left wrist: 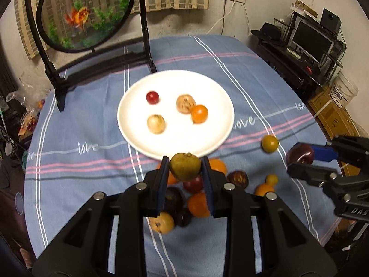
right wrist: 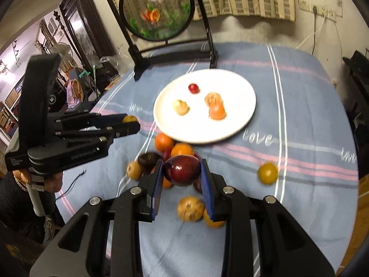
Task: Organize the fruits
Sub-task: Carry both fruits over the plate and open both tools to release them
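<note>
My left gripper (left wrist: 185,167) is shut on an olive-green round fruit (left wrist: 185,166), held above a pile of orange and dark fruits (left wrist: 198,204) near the front rim of the white plate (left wrist: 133,106). The plate holds a red fruit (left wrist: 152,97), two tan fruits and an orange one. My right gripper (right wrist: 182,170) is shut on a dark red fruit (right wrist: 182,170), above the same pile (right wrist: 171,147). The right gripper also shows in the left wrist view (left wrist: 299,161), and the left gripper in the right wrist view (right wrist: 133,124). The plate shows in the right wrist view too (right wrist: 249,97).
A lone yellow-green fruit (left wrist: 269,143) lies on the blue striped tablecloth (left wrist: 80,127) right of the plate, also in the right wrist view (right wrist: 267,173). A round goldfish screen on a black stand (left wrist: 85,13) stands at the table's back. Shelves and boxes are at the right.
</note>
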`<state>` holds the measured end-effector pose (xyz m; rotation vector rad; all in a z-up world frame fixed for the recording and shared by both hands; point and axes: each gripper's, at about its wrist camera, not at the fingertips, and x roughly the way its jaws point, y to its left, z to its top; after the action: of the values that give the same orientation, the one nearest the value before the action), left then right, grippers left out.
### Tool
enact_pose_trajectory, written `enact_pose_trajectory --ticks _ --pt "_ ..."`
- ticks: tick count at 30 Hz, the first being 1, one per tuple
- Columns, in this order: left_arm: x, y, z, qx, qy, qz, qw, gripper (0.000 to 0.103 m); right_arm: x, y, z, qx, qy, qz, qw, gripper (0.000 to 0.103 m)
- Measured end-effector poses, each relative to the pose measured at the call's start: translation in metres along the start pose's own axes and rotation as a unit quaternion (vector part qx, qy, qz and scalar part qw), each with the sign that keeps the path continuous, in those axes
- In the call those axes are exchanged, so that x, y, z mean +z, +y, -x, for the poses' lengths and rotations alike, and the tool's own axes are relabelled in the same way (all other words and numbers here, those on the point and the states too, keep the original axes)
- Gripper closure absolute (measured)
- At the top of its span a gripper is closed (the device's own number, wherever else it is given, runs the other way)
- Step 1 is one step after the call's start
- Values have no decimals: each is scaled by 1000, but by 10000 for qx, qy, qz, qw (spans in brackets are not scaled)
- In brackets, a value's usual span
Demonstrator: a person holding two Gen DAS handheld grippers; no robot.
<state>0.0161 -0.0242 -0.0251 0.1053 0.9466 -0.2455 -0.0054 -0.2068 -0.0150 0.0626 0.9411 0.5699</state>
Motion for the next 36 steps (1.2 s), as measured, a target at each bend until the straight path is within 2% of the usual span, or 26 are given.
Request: enact_pose_trajectory --ticks 12,17,27,36 --pt "47 18 -16 249 -175 67 9995 75 63 -10 -2 -68 -401 280 9988 72" --pt "59 40 -24 391 -203 316 9985 75 79 -16 -14 -58 -456 290 9985 72" --pt "72 37 -70 473 159 335 9982 75 107 -25 -63 23 -232 218 9995 72" --pt "79 33 -95 551 257 205 9979 75 121 -34 -100 46 -6 189 9998 72"
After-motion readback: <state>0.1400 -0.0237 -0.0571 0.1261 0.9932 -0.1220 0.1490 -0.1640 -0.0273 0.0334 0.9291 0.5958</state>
